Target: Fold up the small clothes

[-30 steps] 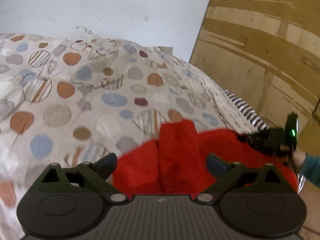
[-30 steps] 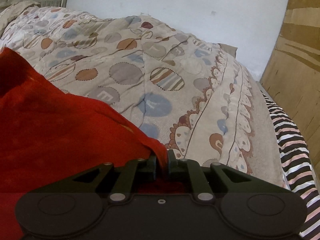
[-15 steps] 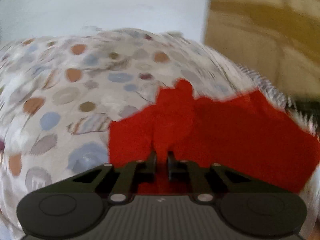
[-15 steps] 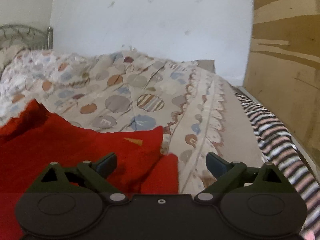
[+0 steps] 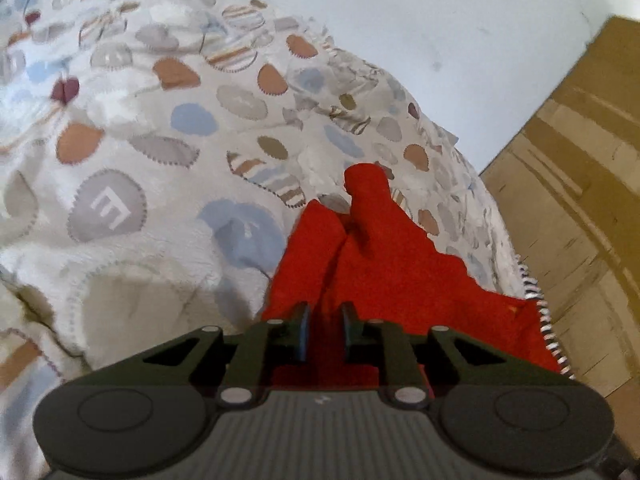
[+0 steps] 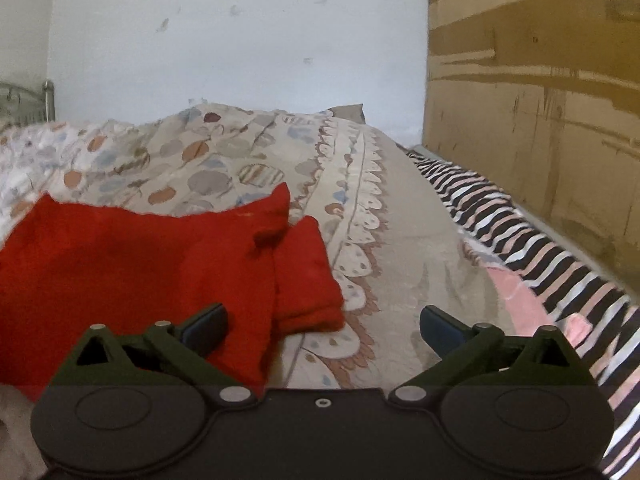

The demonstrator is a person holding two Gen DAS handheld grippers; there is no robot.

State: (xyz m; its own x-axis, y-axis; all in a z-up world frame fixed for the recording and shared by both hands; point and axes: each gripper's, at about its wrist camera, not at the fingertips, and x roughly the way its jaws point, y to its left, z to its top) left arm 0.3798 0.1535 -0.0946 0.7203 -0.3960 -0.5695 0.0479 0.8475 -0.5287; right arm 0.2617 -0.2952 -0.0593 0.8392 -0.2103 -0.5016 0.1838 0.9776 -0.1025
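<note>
Bed [image 6: 404, 216] with spotted quilt [image 5: 168, 132] carries the red garment [image 6: 152, 256] spread flat, striped cloth [image 6: 532, 240] along the far edge by the board; left gripper [image 5: 323, 332] fingers opening, red fabric between them; right gripper [image 6: 322, 326] fingers wide apart, gripping nothing, just beside the garment's folded corner.

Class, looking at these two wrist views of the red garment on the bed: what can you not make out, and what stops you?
- Red garment, left view: near edge hidden behind the left gripper.
- Garment's left part, right view: cut off by the frame edge.
- Right gripper, left view: out of frame.
- Striped cloth, right view: far end too small to read.
</note>
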